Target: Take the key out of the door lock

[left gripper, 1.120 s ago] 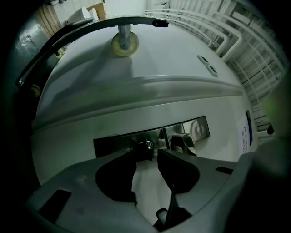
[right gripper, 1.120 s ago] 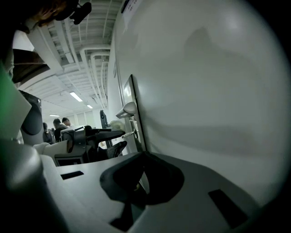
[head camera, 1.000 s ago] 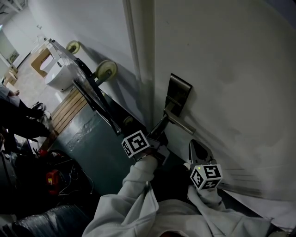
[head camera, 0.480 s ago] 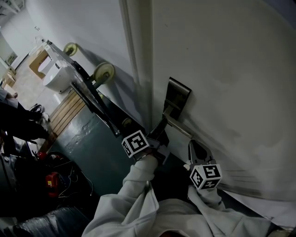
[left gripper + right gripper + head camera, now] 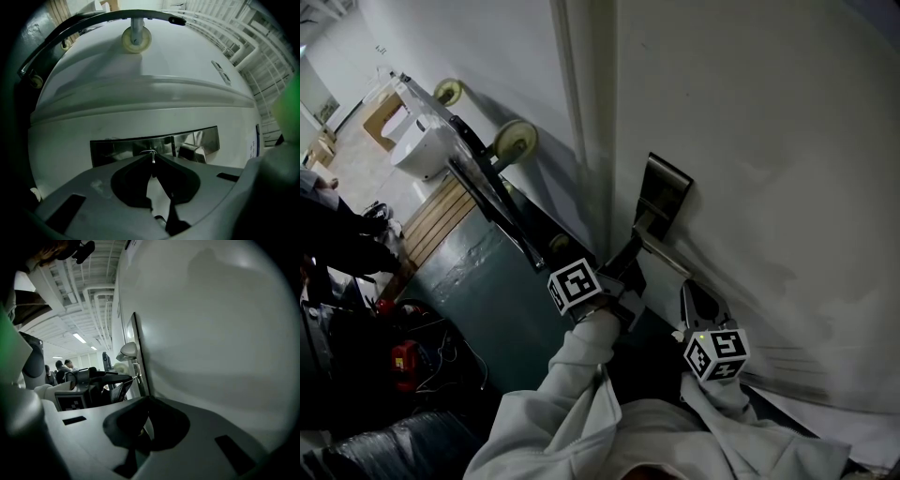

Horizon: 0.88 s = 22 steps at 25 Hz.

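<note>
At the far left, a trolley [image 5: 483,187] with pale wheels [image 5: 517,141] leans near the wall, and a wooden pallet [image 5: 441,217] lies on the floor just below it.

Next comes my left tong [image 5: 152,160], reaching up to the shiny lock plate [image 5: 667,186] at the edge of the white door [image 5: 769,131]. Its jaws are closing, and in the left gripper view the tips already meet on the thin metal key [image 5: 151,154]. The key stands upright between the tips, right in front of the plate. It is still in the lock, below the door handle [image 5: 664,251]. From my head I cannot see the key itself, because the tong covers it.

Further right, my right tong [image 5: 695,298] hangs lower, close beside the door face and apart from the handle. Its jaws are pressed together with nothing between them. In the right gripper view they point along the door towards the plate, which is seen edge-on ahead.
</note>
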Motion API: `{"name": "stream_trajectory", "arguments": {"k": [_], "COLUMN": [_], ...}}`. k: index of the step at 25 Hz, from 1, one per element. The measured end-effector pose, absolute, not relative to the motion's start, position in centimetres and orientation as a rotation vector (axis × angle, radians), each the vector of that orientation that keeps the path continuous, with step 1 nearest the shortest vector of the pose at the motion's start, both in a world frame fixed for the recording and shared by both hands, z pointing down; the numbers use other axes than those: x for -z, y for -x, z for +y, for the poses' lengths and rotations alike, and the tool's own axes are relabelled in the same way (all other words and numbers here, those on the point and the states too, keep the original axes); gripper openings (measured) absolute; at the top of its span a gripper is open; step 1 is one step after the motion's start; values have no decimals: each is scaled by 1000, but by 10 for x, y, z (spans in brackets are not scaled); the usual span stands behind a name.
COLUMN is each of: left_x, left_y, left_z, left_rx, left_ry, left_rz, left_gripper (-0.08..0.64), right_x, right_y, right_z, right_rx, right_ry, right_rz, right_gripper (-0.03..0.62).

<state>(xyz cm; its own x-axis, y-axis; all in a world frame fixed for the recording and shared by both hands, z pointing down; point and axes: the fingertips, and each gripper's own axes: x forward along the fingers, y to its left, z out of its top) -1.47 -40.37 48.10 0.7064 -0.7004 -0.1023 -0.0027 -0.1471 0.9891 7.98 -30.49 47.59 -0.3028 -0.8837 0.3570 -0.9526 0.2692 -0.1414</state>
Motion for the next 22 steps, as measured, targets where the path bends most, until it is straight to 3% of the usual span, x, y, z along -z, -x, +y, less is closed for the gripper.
{"name": "stream_trajectory", "arguments": {"k": [22], "left_x": [-483], "left_y": [18], "left_z": [-402], "left_rx": [683], "left_ry": [-1556], "left_rz": [-608], "left_gripper": [25], "right_x": [-472], "right_y": [-84], "right_z": [-297], "right_rx": [-478], "right_ry": [-1691], "right_rz": [-2340], "right_gripper": [52]}}
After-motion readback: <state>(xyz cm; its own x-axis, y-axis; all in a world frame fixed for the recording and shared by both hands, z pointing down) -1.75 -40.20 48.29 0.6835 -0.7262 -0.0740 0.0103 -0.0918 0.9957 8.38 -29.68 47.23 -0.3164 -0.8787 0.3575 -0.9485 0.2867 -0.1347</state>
